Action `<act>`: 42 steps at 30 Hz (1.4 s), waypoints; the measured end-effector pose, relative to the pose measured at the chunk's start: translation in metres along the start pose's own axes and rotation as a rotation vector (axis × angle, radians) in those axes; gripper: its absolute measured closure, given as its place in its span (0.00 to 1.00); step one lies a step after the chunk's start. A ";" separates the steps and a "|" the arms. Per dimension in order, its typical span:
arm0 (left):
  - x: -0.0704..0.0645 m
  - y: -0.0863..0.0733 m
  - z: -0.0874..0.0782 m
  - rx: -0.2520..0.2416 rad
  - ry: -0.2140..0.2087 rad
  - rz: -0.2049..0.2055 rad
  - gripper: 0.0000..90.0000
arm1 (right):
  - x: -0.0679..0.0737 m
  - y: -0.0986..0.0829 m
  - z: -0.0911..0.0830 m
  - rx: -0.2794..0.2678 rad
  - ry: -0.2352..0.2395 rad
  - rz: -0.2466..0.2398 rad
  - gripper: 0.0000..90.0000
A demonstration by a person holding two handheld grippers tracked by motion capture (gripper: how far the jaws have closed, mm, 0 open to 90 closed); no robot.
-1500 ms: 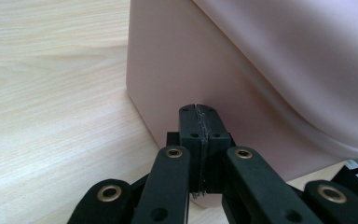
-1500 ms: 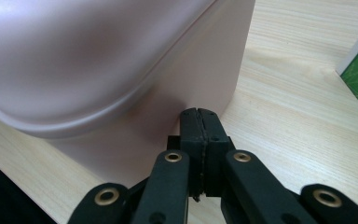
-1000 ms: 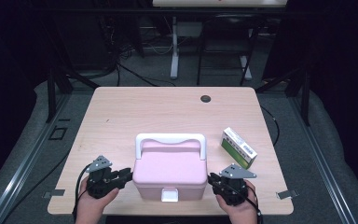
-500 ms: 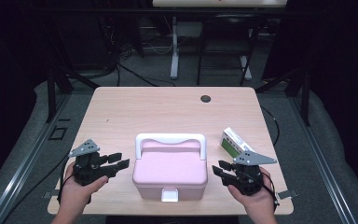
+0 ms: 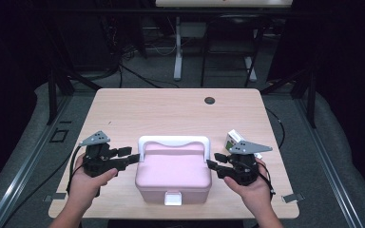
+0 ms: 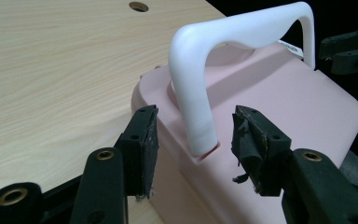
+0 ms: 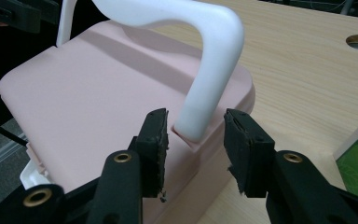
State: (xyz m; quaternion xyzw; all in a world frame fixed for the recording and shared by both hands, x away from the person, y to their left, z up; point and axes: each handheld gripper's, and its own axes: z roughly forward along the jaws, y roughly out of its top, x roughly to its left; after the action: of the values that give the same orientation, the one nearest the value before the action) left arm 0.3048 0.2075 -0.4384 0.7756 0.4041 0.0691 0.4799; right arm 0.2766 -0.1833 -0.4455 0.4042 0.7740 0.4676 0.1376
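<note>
High view: a pink box [image 5: 173, 173] sits on the tabletop [image 5: 161, 111] near its front edge, about midway between the sides, lid shut and a white latch at its front face. Its white handle [image 5: 173, 141] stands upright over the rear part of the lid. The left tool [image 5: 126, 156] is at the box's left end, its jaws pointing at the handle's left foot; the right tool [image 5: 216, 164] is at the right end, pointing at the right foot. A hand holds each tool from below.

Left gripper view: the left tool [image 6: 193, 135] is spread, one jaw on either side of the handle's [image 6: 200, 93] foot where it enters the lid of the box [image 6: 279, 107]. Gaps show on both sides, so the pads seem not to touch it, though the far jaw's clearance is hard to judge.

Right gripper view: the right tool [image 7: 196, 133] is likewise spread, straddling the other foot of the handle [image 7: 209, 79], with a narrow gap on each side.

A green-and-white carton [image 5: 235, 138] lies on the tabletop just behind the right tool, near the right edge. A round hole [image 5: 209, 100] sits in the tabletop toward the far edge, well apart from the box.
</note>
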 end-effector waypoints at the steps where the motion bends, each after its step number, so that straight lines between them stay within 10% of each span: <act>1: 0.000 0.000 0.003 0.006 0.000 0.003 0.56 | 0.000 0.001 0.001 0.003 0.000 0.001 0.65; 18: -0.005 0.002 0.025 0.027 -0.012 0.009 0.62 | -0.002 0.004 0.017 -0.007 0.011 0.017 0.68; 42: -0.014 -0.002 0.014 -0.005 0.022 0.047 0.80 | 0.007 0.002 0.007 -0.056 -0.016 -0.022 0.81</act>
State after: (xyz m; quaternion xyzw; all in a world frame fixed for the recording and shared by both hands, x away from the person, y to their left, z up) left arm 0.3012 0.1888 -0.4431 0.7828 0.3909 0.0901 0.4757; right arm 0.2774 -0.1731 -0.4469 0.3952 0.7639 0.4843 0.1602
